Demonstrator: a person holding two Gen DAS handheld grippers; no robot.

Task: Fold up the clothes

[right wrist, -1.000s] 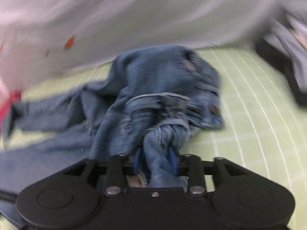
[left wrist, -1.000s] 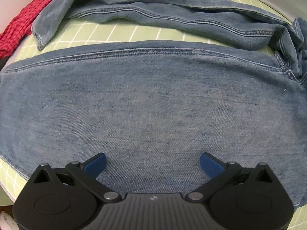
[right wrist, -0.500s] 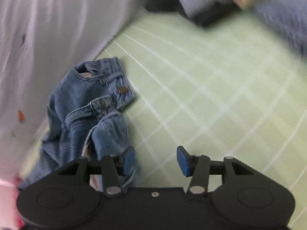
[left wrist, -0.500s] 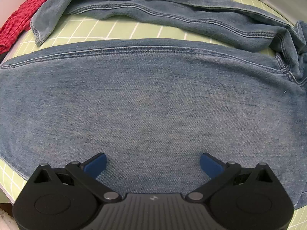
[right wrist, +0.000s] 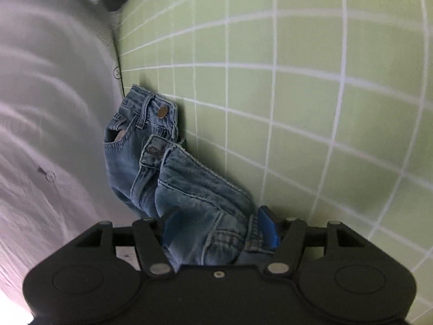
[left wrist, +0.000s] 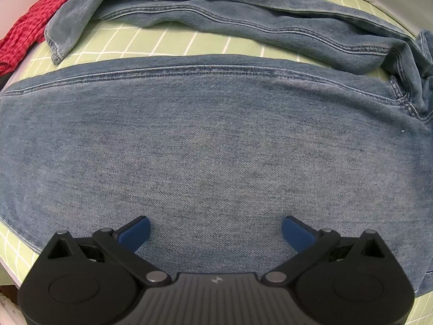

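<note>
**Two jaws, one pair of jeans**

My left gripper (left wrist: 215,231) is spread wide over a flat leg of the jeans (left wrist: 211,140). My right gripper (right wrist: 220,228) straddles bunched waistband denim; grip uncertain. Green mat (right wrist: 311,94) lies bare from twelve to three o'clock.

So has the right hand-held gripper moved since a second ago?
Yes. The right hand-held gripper has swung away from the white cloth toward the green grid mat, now straddling the jeans waistband.

Blue jeans (left wrist: 211,135) lie spread flat, waistband (right wrist: 151,113) end bunched.
</note>
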